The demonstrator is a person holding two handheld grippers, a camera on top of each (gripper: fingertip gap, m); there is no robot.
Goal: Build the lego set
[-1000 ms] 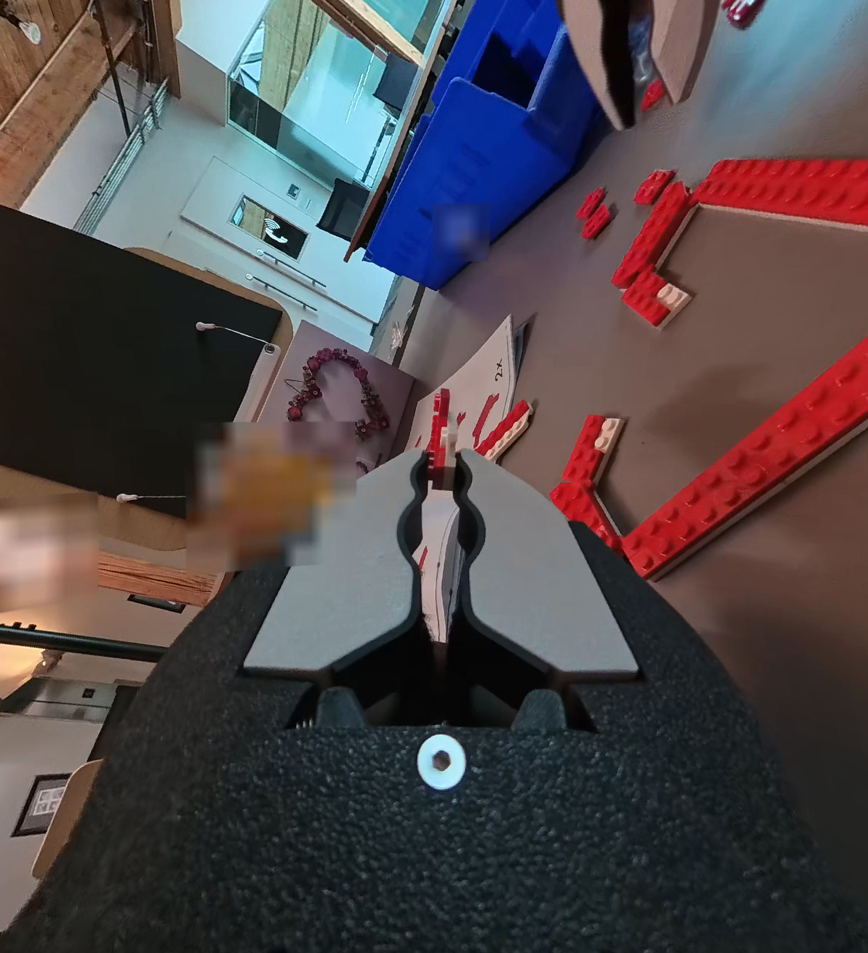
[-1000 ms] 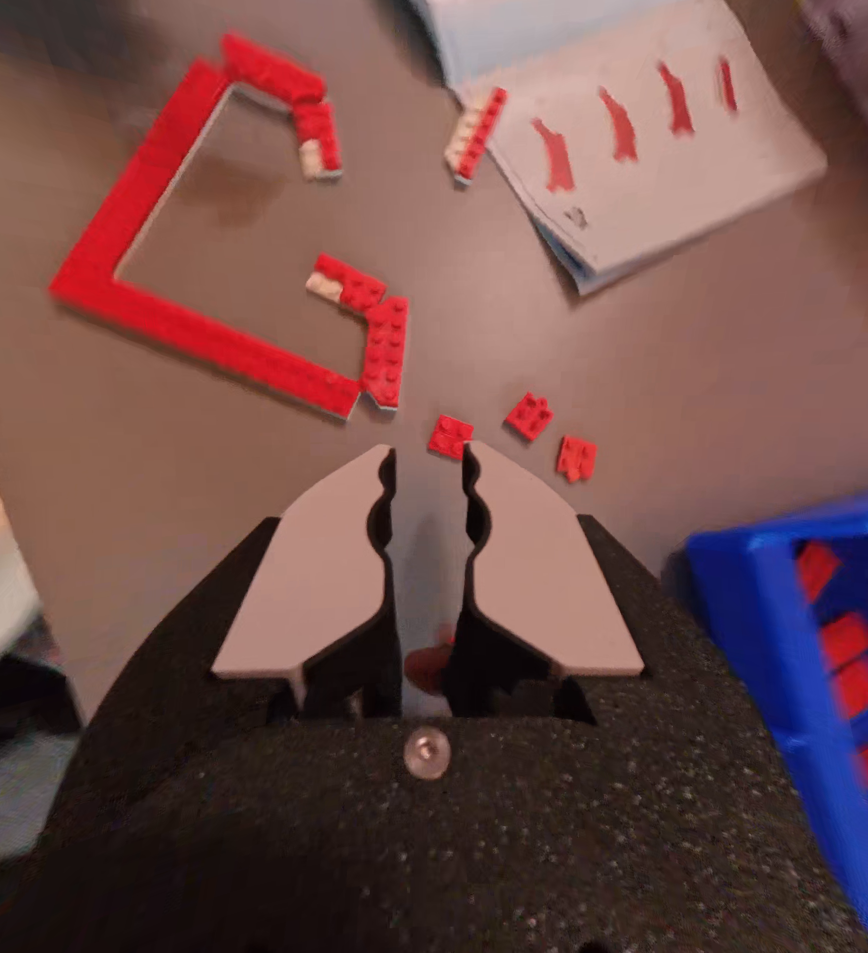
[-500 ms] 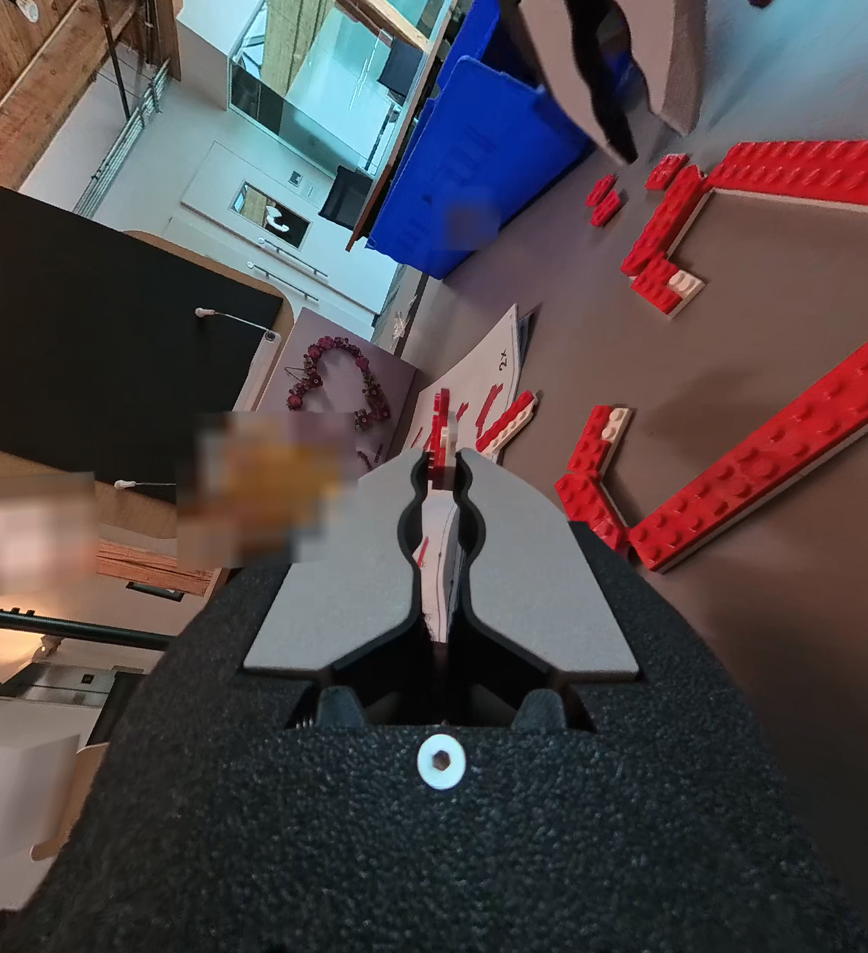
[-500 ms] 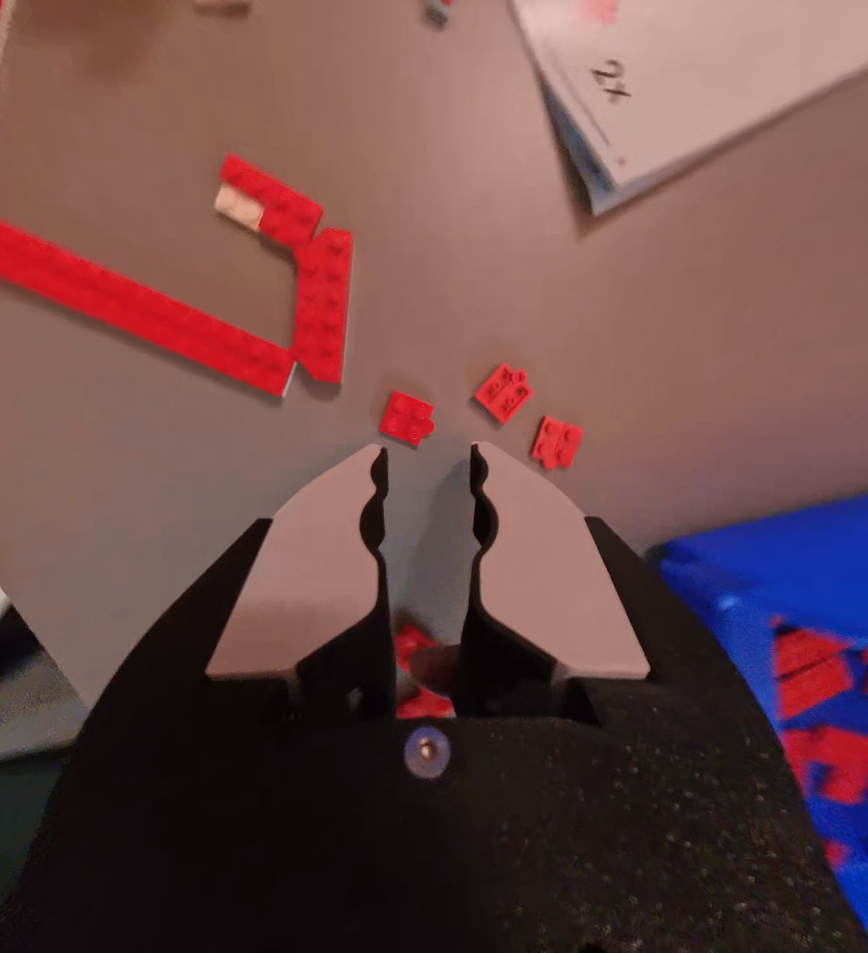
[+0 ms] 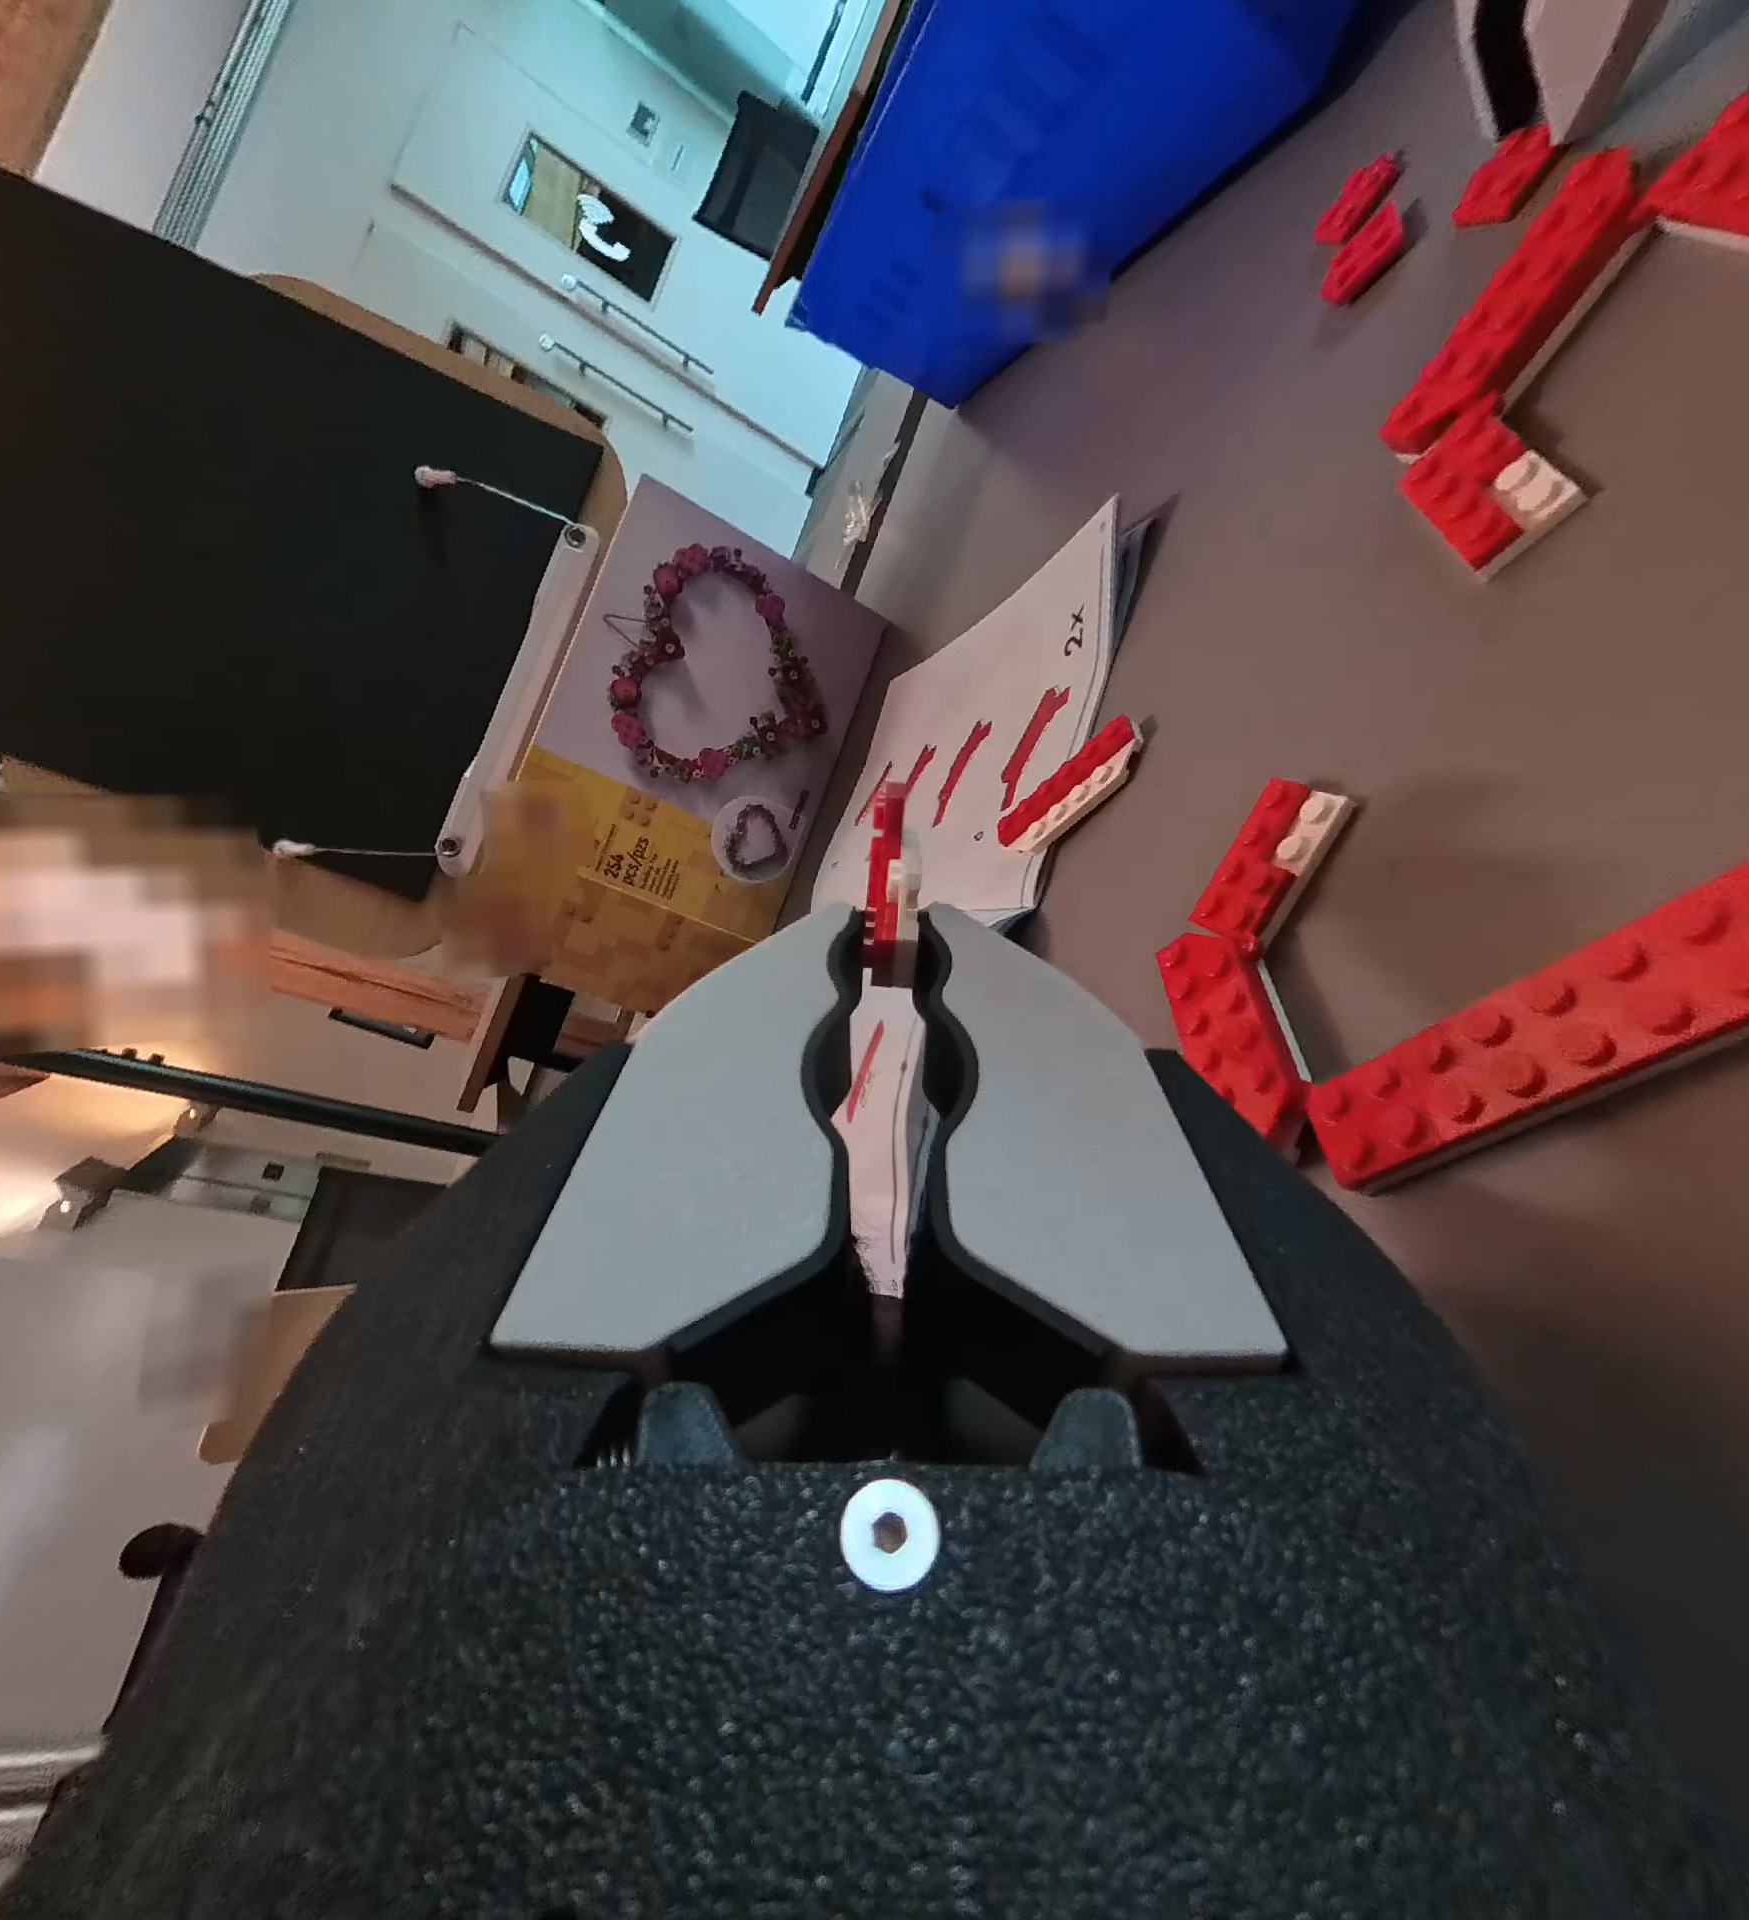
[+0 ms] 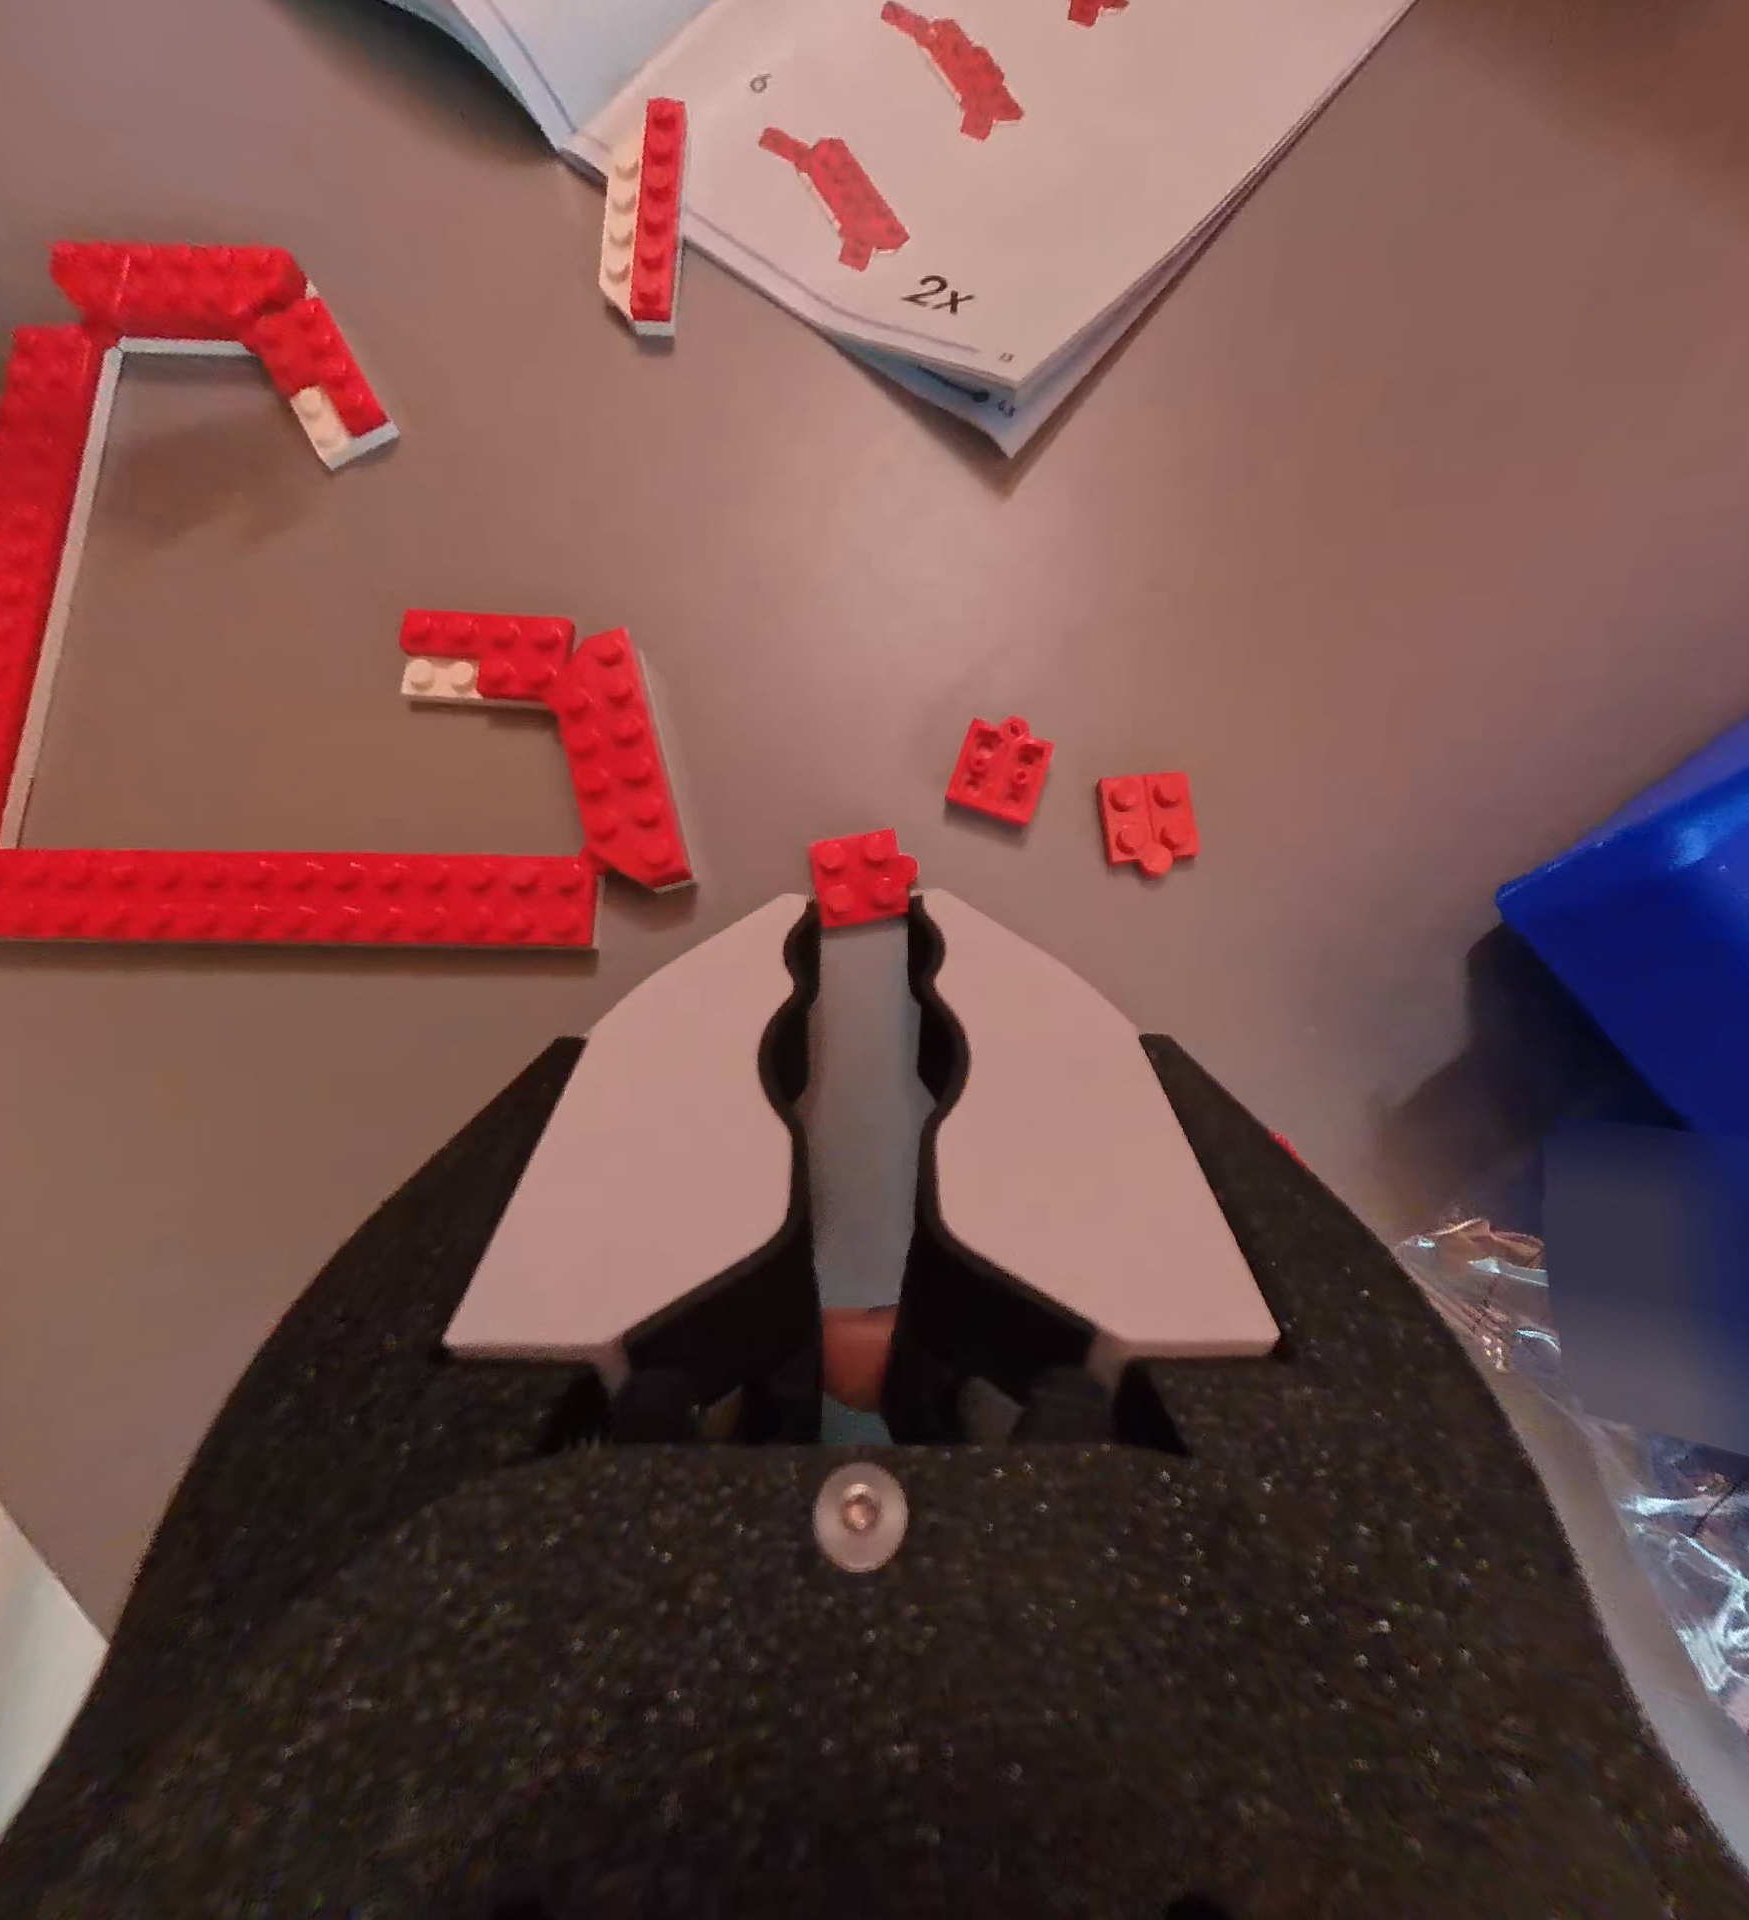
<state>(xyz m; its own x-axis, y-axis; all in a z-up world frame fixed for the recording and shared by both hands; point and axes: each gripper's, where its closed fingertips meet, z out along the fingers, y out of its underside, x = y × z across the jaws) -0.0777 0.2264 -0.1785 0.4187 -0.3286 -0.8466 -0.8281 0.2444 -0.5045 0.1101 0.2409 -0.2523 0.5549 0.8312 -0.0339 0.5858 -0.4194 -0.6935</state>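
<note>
My left gripper [image 5: 891, 920] is shut on a thin red and white lego piece [image 5: 889, 868], held on edge above the table. My right gripper [image 6: 862, 909] is low over the table, its tips closed on the sides of a small red plate [image 6: 862, 878]. Two more small red plates [image 6: 1000, 777] [image 6: 1148, 821] lie just beyond it to the right. The open red frame [image 6: 257, 899] lies to the left and also shows in the left wrist view [image 5: 1576, 1029]. A red and white strip [image 6: 646, 213] lies by the instruction booklet [image 6: 1109, 156].
A blue bin [image 6: 1701, 883] with red parts stands at the right, with a crinkled plastic bag [image 6: 1680, 1507] in front of it. The set's box [image 5: 704, 727] with a heart picture stands past the booklet [image 5: 1015, 707]. The right gripper's fingers [image 5: 1602, 73] show at the top right of the left wrist view.
My right gripper has moved forward to the nearest small red plate and its jaws have narrowed onto it. My left gripper still holds its piece and has shifted only slightly.
</note>
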